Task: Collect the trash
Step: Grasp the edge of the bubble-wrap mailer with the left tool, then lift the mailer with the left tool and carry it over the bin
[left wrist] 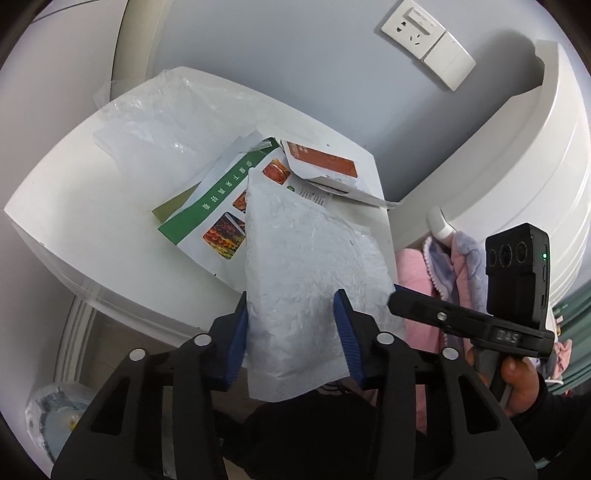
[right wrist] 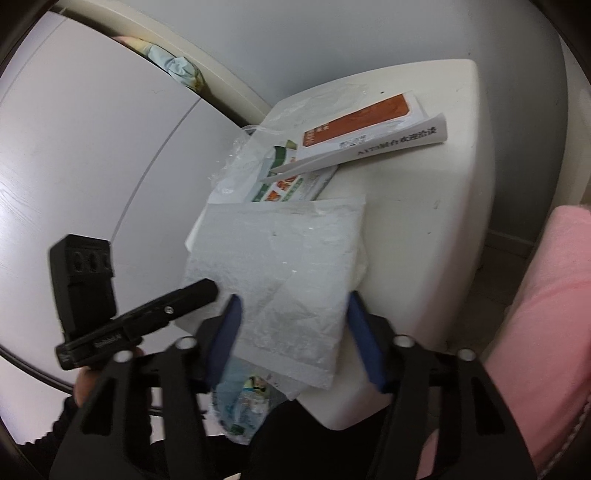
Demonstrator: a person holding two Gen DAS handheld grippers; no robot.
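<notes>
A white bubble mailer lies over the near edge of a small white table and sticks out past it. My left gripper is shut on the mailer, its blue pads against the near end, which bows between them. In the right wrist view the same mailer fills the gap between the pads of my right gripper, shut on it too. Behind it lie a green-and-white printed pack, a white-and-orange packet and clear plastic film.
The table stands against a grey wall with a socket. A printed paper strip lies under the orange packet. Below the table's near edge sits a clear bag with wrappers. Pink cloth is on the right.
</notes>
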